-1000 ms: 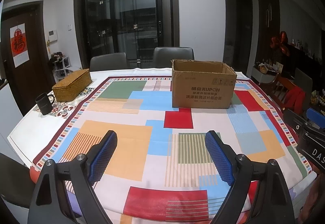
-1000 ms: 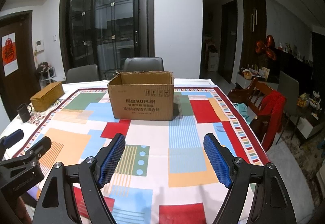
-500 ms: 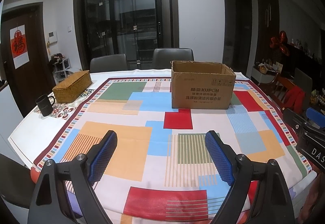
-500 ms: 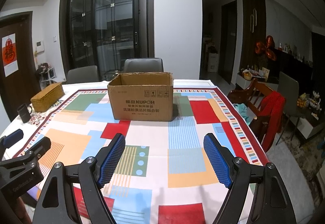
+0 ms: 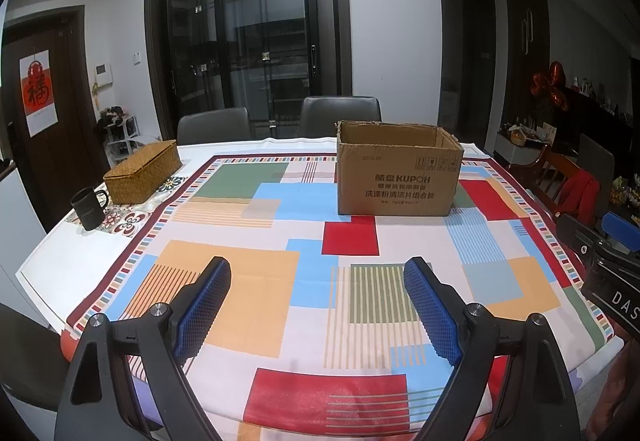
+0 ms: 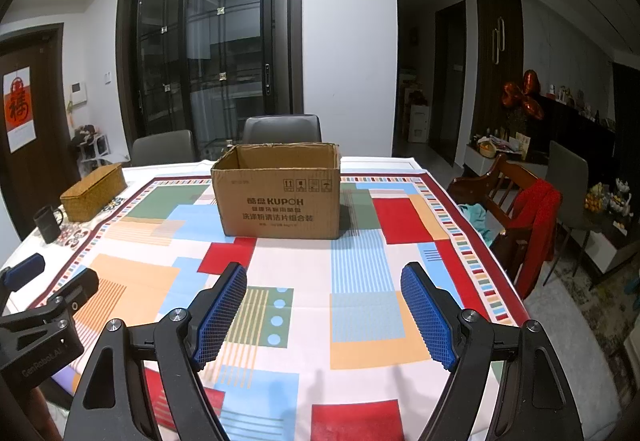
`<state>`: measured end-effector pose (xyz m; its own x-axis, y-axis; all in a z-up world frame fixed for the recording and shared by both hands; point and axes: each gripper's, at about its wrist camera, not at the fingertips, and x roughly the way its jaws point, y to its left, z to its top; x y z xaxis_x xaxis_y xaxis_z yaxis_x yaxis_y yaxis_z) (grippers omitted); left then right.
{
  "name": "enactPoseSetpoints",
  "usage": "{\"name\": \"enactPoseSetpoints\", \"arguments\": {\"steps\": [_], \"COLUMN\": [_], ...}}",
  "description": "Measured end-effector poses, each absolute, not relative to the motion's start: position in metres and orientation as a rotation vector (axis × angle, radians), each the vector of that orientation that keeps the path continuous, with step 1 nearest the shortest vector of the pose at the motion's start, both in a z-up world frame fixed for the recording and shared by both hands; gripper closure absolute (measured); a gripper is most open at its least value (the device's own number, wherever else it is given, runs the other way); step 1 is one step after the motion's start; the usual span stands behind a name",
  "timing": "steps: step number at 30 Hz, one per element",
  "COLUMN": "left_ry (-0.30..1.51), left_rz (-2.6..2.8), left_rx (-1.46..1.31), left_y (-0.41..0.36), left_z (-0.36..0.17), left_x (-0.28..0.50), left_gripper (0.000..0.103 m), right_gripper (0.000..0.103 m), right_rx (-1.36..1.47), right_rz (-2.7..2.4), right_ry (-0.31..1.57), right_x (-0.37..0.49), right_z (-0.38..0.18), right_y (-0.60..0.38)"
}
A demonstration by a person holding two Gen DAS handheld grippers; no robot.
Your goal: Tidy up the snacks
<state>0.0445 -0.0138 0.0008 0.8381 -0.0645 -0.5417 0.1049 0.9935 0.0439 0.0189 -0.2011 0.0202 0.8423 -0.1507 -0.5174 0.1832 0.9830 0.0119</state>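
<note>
My left gripper (image 5: 317,303) hangs tilted a little downward, its two blue-padded fingers (image 5: 204,307) spread wide with nothing between them. My right gripper (image 6: 323,311) is held the same way, angled down, its blue pads (image 6: 428,317) wide apart and empty. The two sit side by side: from the left one I see the right gripper's black body and a blue tip at the right edge, and from the right one the left gripper shows at the left edge.
</note>
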Motion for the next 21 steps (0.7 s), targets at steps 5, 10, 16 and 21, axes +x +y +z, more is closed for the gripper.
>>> {"name": "enactPoseSetpoints", "arguments": {"steps": [5, 10, 16, 21], "left_ry": [0.569, 0.570, 0.567, 0.569], "left_rz": [-0.089, -0.090, -0.088, -0.086], "left_rx": [0.072, 0.069, 0.072, 0.073], "left_y": [-0.0138, -0.0138, -0.0135, -0.0137], "left_z": [0.0002, 0.0004, -0.0001, 0.0001], "left_x": [0.0437, 0.0442, 0.0435, 0.0432], "left_gripper": [0.014, 0.014, 0.014, 0.015], "right_gripper": [0.023, 0.023, 0.023, 0.023], "right_rx": [0.063, 0.063, 0.063, 0.063], "right_rz": [-0.176, -0.175, -0.177, -0.175], "right_ry": [0.542, 0.541, 0.540, 0.540], "right_x": [0.0192, 0.0188, 0.0182, 0.0185], "right_z": [0.0195, 0.0211, 0.0207, 0.0199], "right_y": [-0.2016, -0.2021, -0.2020, -0.2028]}}
